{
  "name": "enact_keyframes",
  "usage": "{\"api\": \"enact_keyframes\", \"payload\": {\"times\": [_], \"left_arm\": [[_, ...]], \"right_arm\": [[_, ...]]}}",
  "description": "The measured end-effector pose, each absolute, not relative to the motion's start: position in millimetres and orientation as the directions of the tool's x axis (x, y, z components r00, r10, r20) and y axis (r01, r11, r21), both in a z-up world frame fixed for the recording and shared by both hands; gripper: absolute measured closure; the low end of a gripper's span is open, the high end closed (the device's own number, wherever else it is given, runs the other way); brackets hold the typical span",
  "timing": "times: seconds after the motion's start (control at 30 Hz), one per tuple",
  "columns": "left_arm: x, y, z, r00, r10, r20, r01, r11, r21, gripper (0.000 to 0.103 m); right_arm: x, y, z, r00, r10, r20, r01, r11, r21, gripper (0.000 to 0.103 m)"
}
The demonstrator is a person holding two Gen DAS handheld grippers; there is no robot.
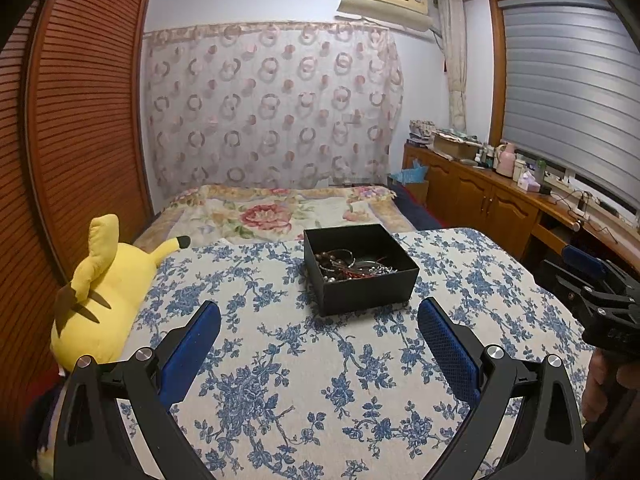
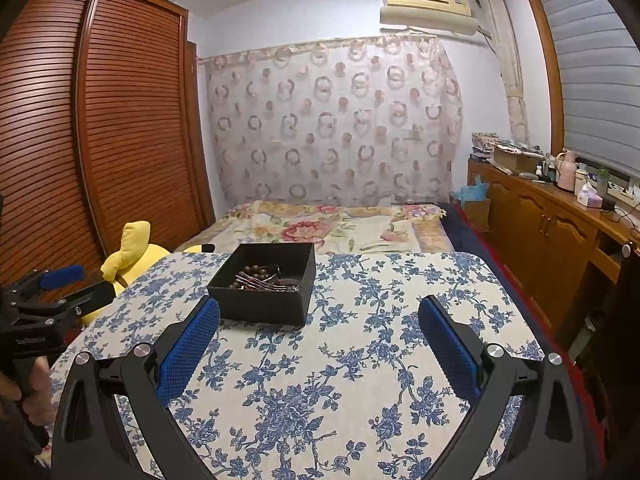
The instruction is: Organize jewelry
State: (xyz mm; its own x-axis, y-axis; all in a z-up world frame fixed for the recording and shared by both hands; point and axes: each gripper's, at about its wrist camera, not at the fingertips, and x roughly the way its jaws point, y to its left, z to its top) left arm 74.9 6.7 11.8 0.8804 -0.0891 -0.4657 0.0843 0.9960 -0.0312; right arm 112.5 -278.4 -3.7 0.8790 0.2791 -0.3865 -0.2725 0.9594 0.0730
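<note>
A black box (image 1: 360, 268) of tangled jewelry (image 1: 352, 266) sits on the blue-floral tablecloth (image 1: 300, 380). Left gripper (image 1: 319, 320) and right gripper (image 2: 319, 316) hover near the box, both released, holding nothing. A yellow plush (image 1: 100, 292) lies left of the box.

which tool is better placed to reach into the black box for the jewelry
Probably the left tool: in its view the black box sits nearly centred between its open fingers. From the right tool, also open, the box lies off to its left, so it would need to swing across. The difference is small.
</note>
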Motion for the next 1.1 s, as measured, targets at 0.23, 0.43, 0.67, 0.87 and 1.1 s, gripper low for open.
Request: {"api": "enact_keyframes", "payload": {"times": [0.23, 0.43, 0.67, 0.87, 1.1], "left_arm": [[71.2, 4.4, 15.5, 0.887, -0.087, -0.454, 0.083, 0.996, -0.028, 0.008], [70.6, 3.6, 15.0, 0.887, -0.086, -0.453, 0.084, 0.996, -0.026, 0.008], [69.6, 3.2, 15.9, 0.888, -0.088, -0.451, 0.085, 0.996, -0.027, 0.008], [69.4, 3.1, 15.6, 0.889, -0.087, -0.450, 0.084, 0.996, -0.026, 0.008], [69.0, 2.8, 16.8, 0.889, -0.086, -0.450, 0.084, 0.996, -0.024, 0.008]], "right_arm": [[113.3, -279.3, -4.1, 0.881, 0.277, -0.384, -0.269, 0.960, 0.077, 0.003], [113.7, -280.5, -3.8, 0.881, 0.276, -0.383, -0.266, 0.961, 0.080, 0.003], [114.2, -283.3, -2.2, 0.882, 0.273, -0.383, -0.262, 0.962, 0.083, 0.003], [114.0, -283.3, -2.5, 0.882, 0.274, -0.383, -0.262, 0.961, 0.083, 0.003], [113.7, -283.2, -2.7, 0.882, 0.274, -0.383, -0.262, 0.961, 0.083, 0.003]]}}
